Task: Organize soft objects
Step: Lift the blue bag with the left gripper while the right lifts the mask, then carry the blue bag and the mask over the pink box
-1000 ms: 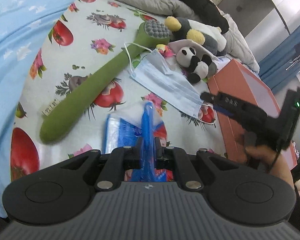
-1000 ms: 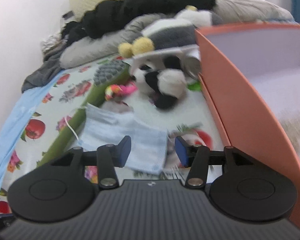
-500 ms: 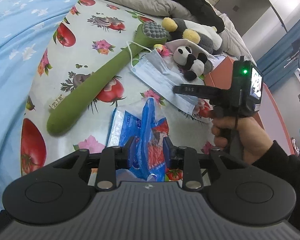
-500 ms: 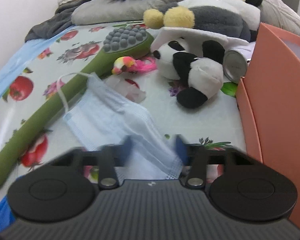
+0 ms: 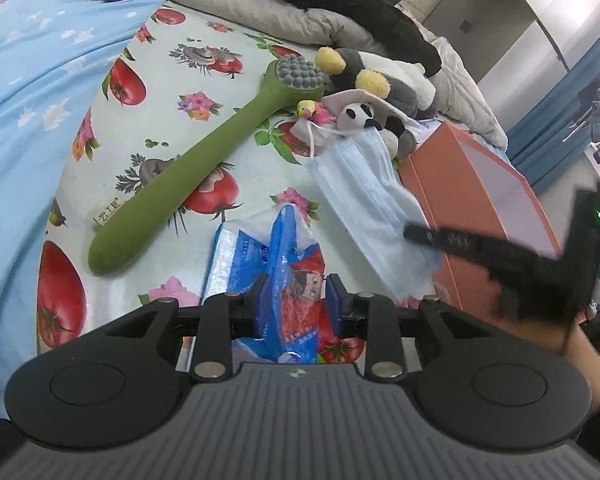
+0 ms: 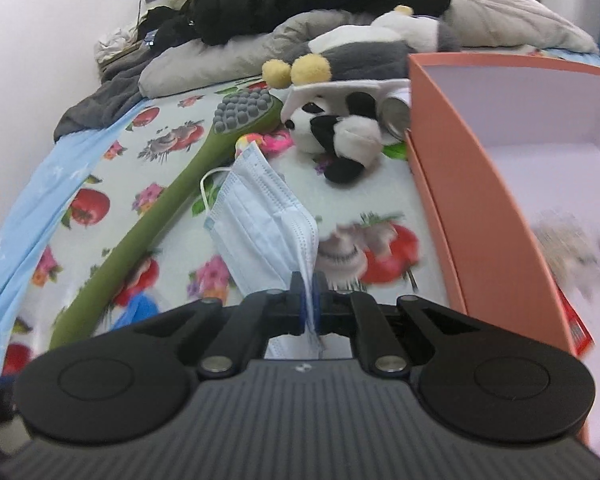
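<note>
My right gripper (image 6: 309,300) is shut on the edge of a light blue face mask (image 6: 262,224) and holds it lifted off the bed, just left of the orange box (image 6: 452,168). The mask (image 5: 372,204) and right gripper (image 5: 420,236) also show in the left wrist view. My left gripper (image 5: 298,304) has its jaws apart around a blue and red plastic packet (image 5: 288,272) lying on the fruit-print sheet; the packet sits loose between the pads.
A long green massage stick (image 5: 196,176) lies on the sheet. A small panda plush (image 6: 340,136), a grey plush with yellow ears (image 6: 340,60) and a pink toy (image 6: 272,142) lie behind. Dark clothes and a grey pillow (image 6: 236,60) are at the back.
My right gripper closed on the face mask and lifted it toward the orange box. My left gripper opened wider around the packet, which now sags between the pads.
</note>
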